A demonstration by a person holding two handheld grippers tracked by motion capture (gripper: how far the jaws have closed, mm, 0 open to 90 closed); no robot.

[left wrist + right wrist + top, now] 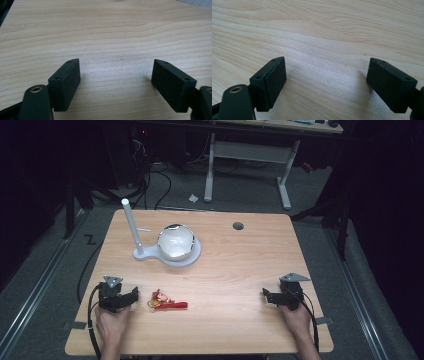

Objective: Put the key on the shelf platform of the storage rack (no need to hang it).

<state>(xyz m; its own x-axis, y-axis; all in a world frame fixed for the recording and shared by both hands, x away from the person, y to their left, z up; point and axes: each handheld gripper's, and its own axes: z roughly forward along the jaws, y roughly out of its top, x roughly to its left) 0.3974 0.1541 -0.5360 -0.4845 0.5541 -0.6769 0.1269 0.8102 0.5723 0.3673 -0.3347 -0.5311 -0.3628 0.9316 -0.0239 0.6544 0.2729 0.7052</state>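
A small red keychain (167, 302) with a figure charm lies near the front edge of the wooden surface (240, 265), just right of the left gripper (131, 296). Both the left gripper and the right gripper (267, 295) rest low with jaws spread, holding nothing. A white stand (150, 254) carrying a glossy sphere (175, 241) sits farther back.

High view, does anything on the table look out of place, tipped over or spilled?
Nothing stands out. The white stand with an upright post holds its shiny round bowl level, and the small red-strapped keychain charm lies flat near the left claw. No spill shows on the light wooden table.
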